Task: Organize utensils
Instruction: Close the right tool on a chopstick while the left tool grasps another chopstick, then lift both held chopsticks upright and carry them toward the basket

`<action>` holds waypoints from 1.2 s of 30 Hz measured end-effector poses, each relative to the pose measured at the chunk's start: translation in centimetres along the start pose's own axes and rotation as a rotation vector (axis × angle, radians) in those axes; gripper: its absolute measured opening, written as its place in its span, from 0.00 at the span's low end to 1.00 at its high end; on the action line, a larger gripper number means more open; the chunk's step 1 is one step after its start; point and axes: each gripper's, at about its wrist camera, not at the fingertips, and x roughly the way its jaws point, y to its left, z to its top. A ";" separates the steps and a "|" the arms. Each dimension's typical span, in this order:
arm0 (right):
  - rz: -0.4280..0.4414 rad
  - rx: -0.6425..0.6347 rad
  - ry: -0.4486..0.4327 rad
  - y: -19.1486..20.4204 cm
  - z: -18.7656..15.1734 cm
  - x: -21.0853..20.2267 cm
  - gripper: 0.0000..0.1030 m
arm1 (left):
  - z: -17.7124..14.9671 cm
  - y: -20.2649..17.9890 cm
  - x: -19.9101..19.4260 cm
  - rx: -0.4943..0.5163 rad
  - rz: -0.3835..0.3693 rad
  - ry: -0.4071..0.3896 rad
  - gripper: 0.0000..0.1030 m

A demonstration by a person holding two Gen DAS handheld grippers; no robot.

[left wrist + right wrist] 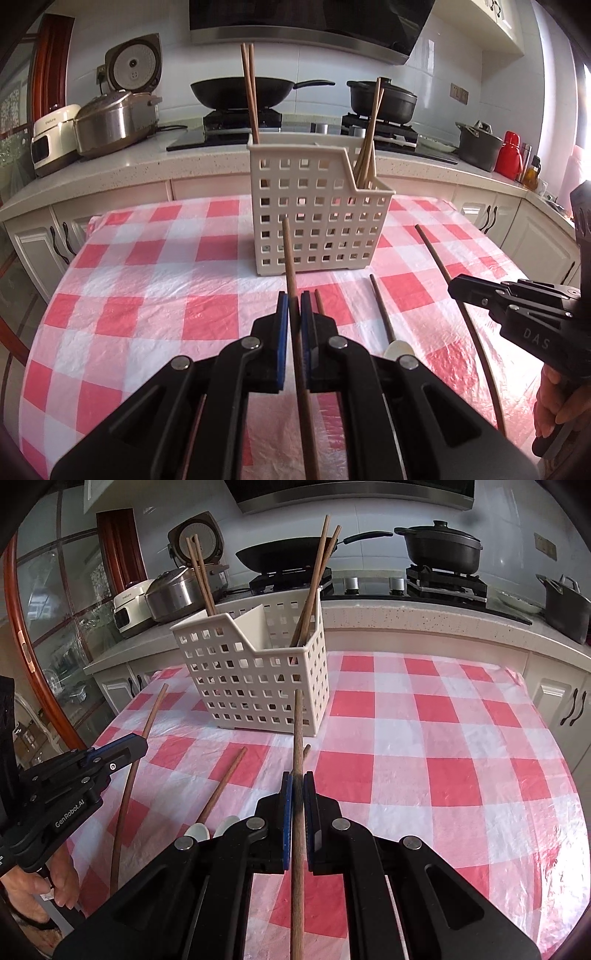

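Observation:
A white perforated basket [317, 206] [255, 679] stands on the checked tablecloth, with upright chopsticks [251, 96] in one compartment and more chopsticks [314, 587] in the other. My left gripper [294, 301] is shut on a brown chopstick [290, 254] that points up toward the basket. My right gripper [297, 781] is shut on a darker chopstick [297, 731], also in front of the basket and above the cloth. Each view shows the other gripper from the side with its stick: the right gripper [453, 287] and the left gripper [140, 744].
Loose chopsticks [225, 786] [380, 306] and white spoon ends [197, 830] [397, 349] lie on the red-and-white cloth [443, 738] near the front. Behind the table runs a counter [147, 166] with rice cookers, a wok and pots. A hand [62, 882] holds the left gripper.

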 end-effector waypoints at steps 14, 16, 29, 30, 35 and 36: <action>0.015 -0.019 -0.104 1.1 1.6 -4.6 0.06 | 1.7 -0.9 -5.3 0.033 0.023 -0.123 0.06; 0.015 -0.025 -0.118 1.3 1.7 -5.2 0.06 | 1.9 -1.1 -5.9 0.037 0.024 -0.138 0.05; 0.006 -0.035 -0.118 1.7 1.7 -5.5 0.06 | -0.3 0.3 2.1 0.004 -0.004 0.158 0.12; 0.007 -0.034 -0.117 1.7 1.6 -5.4 0.06 | -0.7 0.5 2.9 0.005 0.000 0.173 0.12; 0.009 -0.022 -0.098 1.3 1.3 -4.5 0.06 | -1.7 0.6 6.1 0.006 0.002 0.240 0.19; 0.009 -0.020 -0.093 1.3 1.2 -4.2 0.06 | -1.7 0.5 6.6 0.010 0.000 0.252 0.20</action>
